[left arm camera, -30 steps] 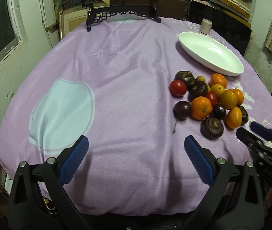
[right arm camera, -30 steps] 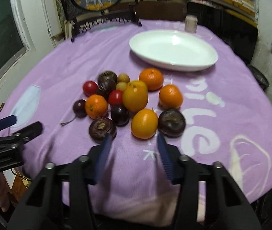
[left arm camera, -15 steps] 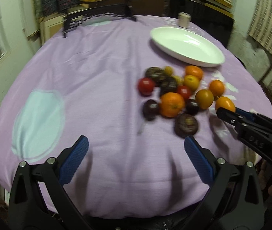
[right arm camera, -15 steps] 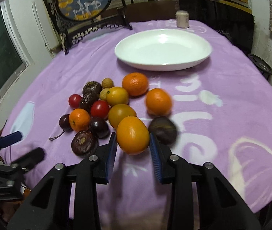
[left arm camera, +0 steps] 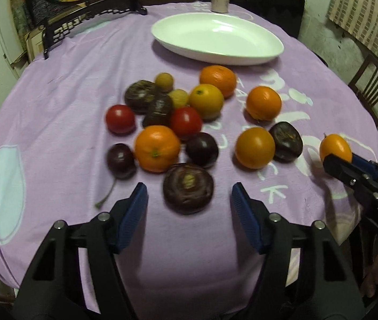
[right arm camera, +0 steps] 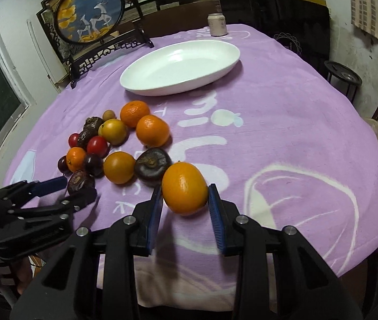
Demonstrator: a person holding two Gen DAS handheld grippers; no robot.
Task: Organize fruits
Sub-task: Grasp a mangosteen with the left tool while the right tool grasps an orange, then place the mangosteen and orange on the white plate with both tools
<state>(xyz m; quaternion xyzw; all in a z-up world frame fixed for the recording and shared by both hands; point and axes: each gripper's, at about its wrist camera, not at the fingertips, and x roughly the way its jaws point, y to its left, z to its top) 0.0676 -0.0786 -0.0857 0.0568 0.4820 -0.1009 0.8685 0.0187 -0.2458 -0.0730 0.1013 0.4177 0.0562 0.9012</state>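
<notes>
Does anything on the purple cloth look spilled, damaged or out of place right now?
Nothing spilled. The fruits sit loose on the purple tablecloth, and the white oval dish holds none yet. Several dark purple fruits, such as the nearest one, look wrinkled. The right gripper clamps an oval orange fruit.

The round counter is covered with a lilac fleece cloth [right arm camera: 295, 101] that has white print. A white oval ceramic dish [right arm camera: 180, 66] lies on it toward 12 o'clock, and a small pale cylindrical jar [right arm camera: 217, 24] stands behind the dish. A black carved frame stand [right arm camera: 103, 50] is at 11 o'clock. A cluster of orange, red, yellow and dark purple fruits [right arm camera: 114, 144] lies at 9 o'clock.
</notes>
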